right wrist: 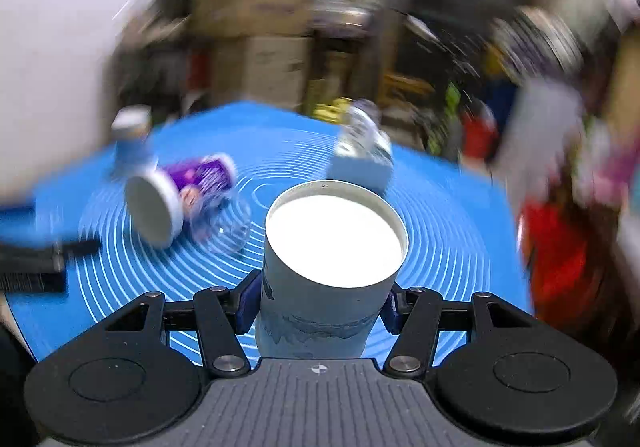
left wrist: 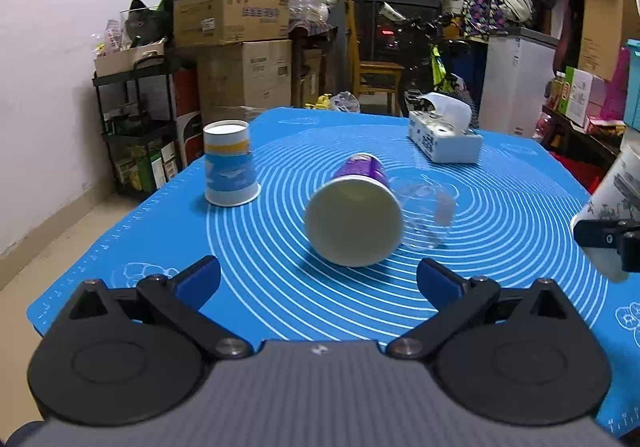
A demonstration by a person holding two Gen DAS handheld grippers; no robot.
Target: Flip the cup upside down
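My right gripper [right wrist: 320, 307] is shut on a white paper cup with a grey ink print [right wrist: 320, 287], held above the blue mat, its flat end toward the camera. The same cup shows at the right edge of the left wrist view [left wrist: 612, 203]. My left gripper [left wrist: 318, 279] is open and empty, low over the mat in front of a purple paper cup [left wrist: 356, 215] lying on its side. A clear plastic cup [left wrist: 428, 215] lies beside it. A blue and white paper cup [left wrist: 230, 163] stands upside down at the left.
A blue silicone mat with ring marks [left wrist: 520, 247] covers the table. A tissue box [left wrist: 444, 135] sits at the back right. Cardboard boxes [left wrist: 236, 15], a black rack [left wrist: 132, 127], a chair and a bicycle stand beyond the table. The right wrist view is motion-blurred.
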